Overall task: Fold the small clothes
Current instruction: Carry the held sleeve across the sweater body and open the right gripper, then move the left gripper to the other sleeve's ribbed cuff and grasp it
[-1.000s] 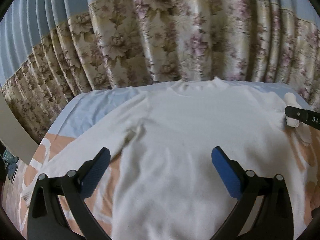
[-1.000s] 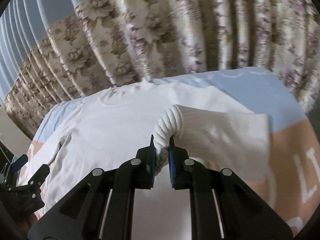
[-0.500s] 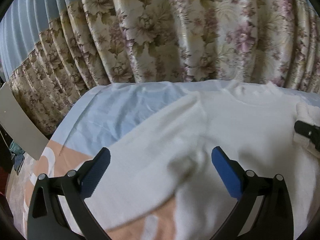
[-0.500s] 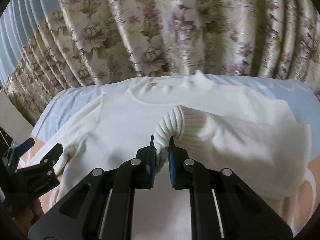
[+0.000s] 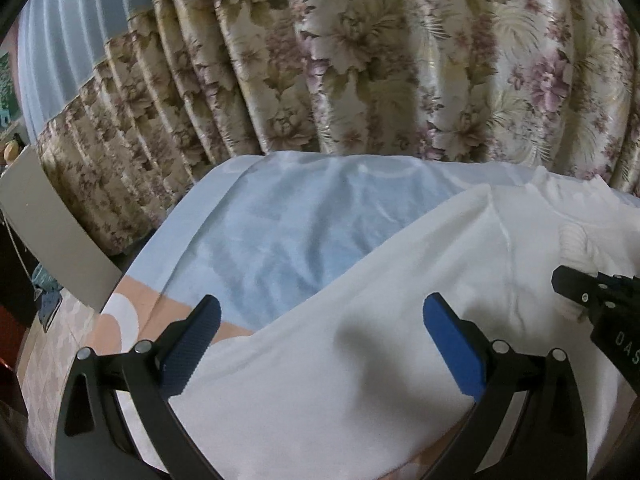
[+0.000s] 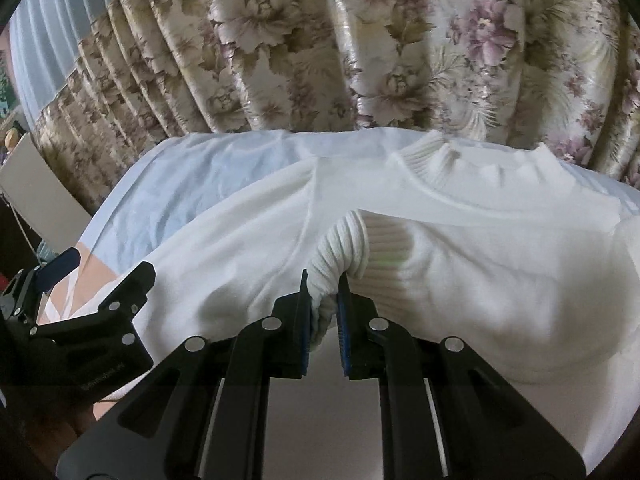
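Observation:
A white long-sleeved sweater [image 6: 480,208] lies flat on the bed, ribbed collar [image 6: 432,156] toward the curtain. My right gripper [image 6: 323,308] is shut on the ribbed cuff [image 6: 340,252] of its right sleeve and holds the sleeve folded across the chest. My left gripper [image 5: 320,340] is open and empty, hovering over the sweater's left sleeve [image 5: 360,320]. The right gripper shows at the right edge of the left wrist view [image 5: 592,300]. The left gripper shows at the left edge of the right wrist view [image 6: 80,312].
A light blue and peach bedsheet [image 5: 300,232] covers the bed. A floral curtain [image 5: 360,60] hangs right behind it. A white board [image 5: 48,232] leans at the left, beside the bed's edge.
My right gripper has carried the cuff leftward across the sweater's chest. My left gripper has swung left, from over the sweater's body to over its left sleeve.

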A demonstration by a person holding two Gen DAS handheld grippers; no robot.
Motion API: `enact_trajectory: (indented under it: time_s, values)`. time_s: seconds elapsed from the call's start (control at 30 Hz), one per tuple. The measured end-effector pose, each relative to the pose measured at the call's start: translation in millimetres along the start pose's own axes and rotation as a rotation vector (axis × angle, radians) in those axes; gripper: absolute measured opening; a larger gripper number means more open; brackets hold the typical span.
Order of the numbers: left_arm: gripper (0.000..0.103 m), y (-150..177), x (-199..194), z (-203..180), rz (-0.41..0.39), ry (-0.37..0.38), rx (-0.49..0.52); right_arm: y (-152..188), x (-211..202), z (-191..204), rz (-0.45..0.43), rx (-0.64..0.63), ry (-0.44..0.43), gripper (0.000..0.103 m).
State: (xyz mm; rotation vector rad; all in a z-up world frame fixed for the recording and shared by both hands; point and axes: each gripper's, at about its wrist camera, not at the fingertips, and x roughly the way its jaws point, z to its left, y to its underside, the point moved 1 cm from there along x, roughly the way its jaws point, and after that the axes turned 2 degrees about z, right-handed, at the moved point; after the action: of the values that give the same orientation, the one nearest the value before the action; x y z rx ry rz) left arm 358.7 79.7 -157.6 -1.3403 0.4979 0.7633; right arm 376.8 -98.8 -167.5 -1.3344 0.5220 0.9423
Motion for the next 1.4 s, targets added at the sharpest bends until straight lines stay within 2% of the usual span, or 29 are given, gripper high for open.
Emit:
enact_trajectory:
  time_s: [0.43,0.53,0.57,0.6,0.73,1.03,1.23,1.4]
  values:
    - [0.101,-1.3,-4.3,2.6,-0.027,-0.017,-0.011,-15.1,3.2,11.3,-0.018,0.0,-0.077,0.014]
    - [0.101,-0.1,-3.7,3.4,-0.027,-0.017,0.001,-16.2,6.8,18.3,-0.006,-0.003,-0.099,0.022]
    - [0.101,0.3,-3.3,4.2,-0.024,-0.017,0.001,-16.1,7.6,21.2,-0.002,-0.01,-0.106,0.04]
    - [0.101,0.9,-3.0,6.0,-0.021,-0.017,-0.003,-15.9,6.4,24.4,-0.006,-0.018,-0.11,0.052]
    - [0.101,4.0,-3.1,11.1,-0.014,-0.021,-0.014,-17.4,-4.3,27.7,-0.043,-0.025,-0.098,0.053]
    - [0.101,10.8,-17.2,10.4,-0.026,-0.014,-0.007,-12.6,-40.0,12.9,-0.115,-0.018,0.051,0.053]
    - [0.101,24.7,-44.0,17.3,-0.034,-0.014,-0.017,8.3,-63.3,5.3,-0.125,-0.011,0.178,0.053]
    - [0.101,49.2,-71.9,32.7,-0.046,-0.018,-0.028,36.5,-86.7,1.5,-0.128,0.01,0.245,0.053]
